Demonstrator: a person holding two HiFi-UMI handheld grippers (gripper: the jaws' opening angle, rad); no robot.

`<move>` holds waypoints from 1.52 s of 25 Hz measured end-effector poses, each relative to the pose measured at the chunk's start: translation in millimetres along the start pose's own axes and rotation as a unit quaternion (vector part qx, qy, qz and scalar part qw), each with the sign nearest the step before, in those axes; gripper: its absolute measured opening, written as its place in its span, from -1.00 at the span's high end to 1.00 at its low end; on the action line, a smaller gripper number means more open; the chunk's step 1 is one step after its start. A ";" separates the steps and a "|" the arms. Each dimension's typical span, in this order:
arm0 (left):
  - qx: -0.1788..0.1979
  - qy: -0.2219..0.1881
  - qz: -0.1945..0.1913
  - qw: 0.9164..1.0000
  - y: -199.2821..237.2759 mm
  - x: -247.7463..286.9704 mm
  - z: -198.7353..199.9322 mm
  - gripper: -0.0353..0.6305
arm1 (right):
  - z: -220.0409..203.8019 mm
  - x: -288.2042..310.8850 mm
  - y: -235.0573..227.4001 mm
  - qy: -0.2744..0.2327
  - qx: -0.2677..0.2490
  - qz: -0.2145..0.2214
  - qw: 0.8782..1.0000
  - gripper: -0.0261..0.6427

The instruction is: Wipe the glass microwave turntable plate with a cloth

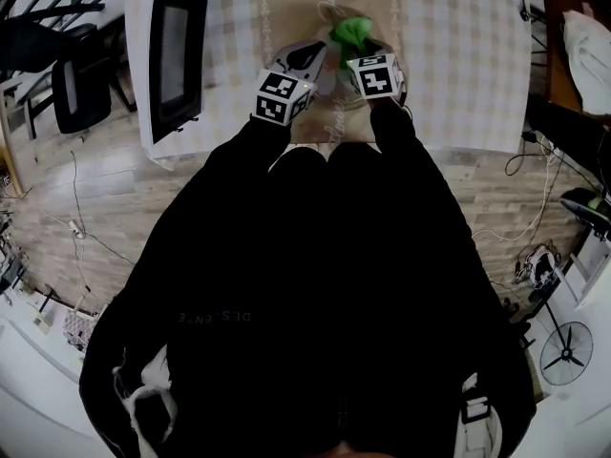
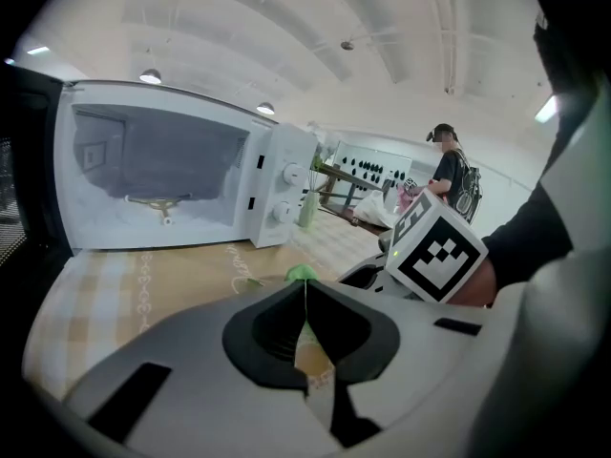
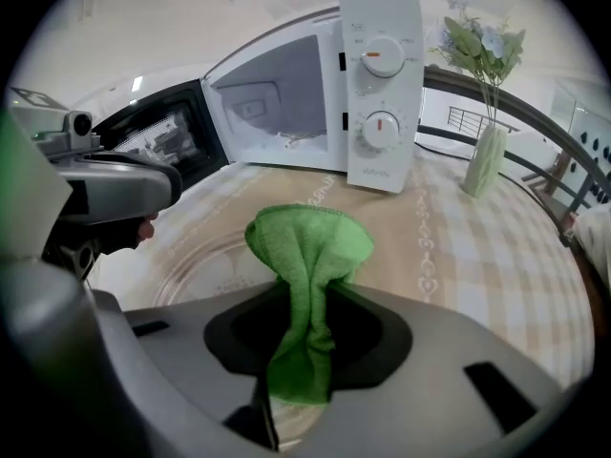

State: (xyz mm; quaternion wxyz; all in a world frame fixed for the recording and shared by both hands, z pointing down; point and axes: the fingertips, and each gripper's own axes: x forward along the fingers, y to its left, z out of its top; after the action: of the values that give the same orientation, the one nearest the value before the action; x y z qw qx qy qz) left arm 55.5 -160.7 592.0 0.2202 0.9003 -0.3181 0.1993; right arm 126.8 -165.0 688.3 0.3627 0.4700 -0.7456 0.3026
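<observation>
My right gripper (image 3: 304, 351) is shut on a bunched green cloth (image 3: 307, 256), which sticks up past the jaw tips. Below and just beyond it, the clear glass turntable plate (image 3: 196, 270) lies on the checked tablecloth. My left gripper (image 3: 119, 191) hangs over the plate's far left rim. In the left gripper view its jaws (image 2: 305, 318) stand together with only a thin pale line between them. Whether they pinch the plate's rim does not show. In the head view both grippers (image 1: 283, 96) (image 1: 374, 74) are close together at the table's near edge, with the cloth (image 1: 350, 31) between them.
A white microwave (image 3: 368, 93) stands behind the plate with its door (image 3: 158, 136) swung open to the left and its cavity bare. A vase of flowers (image 3: 482, 156) stands to its right. A person (image 2: 447, 175) stands far back in the room.
</observation>
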 end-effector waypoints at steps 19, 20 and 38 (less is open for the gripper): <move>0.018 0.003 -0.026 0.999 -15.3 11.6 5.5 0.83 | -26.9 -34.7 -82.0 0.012 0.027 -0.088 0.996 0.55; 0.018 0.002 -0.025 1.000 -14.8 10.4 5.7 0.83 | -28.1 -35.7 -85.5 0.016 0.025 -0.093 0.995 0.55; -0.002 -0.027 0.044 0.999 39.3 -49.2 -1.2 0.83 | 14.3 -51.2 -22.0 -0.036 0.010 -0.066 0.997 0.56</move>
State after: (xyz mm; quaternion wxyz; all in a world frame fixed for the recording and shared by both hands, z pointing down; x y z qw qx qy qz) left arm -6.1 -163.8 579.0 0.2040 0.8902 -0.3633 0.1840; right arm 158.5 -160.0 640.6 0.3500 0.5321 -0.7229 0.2679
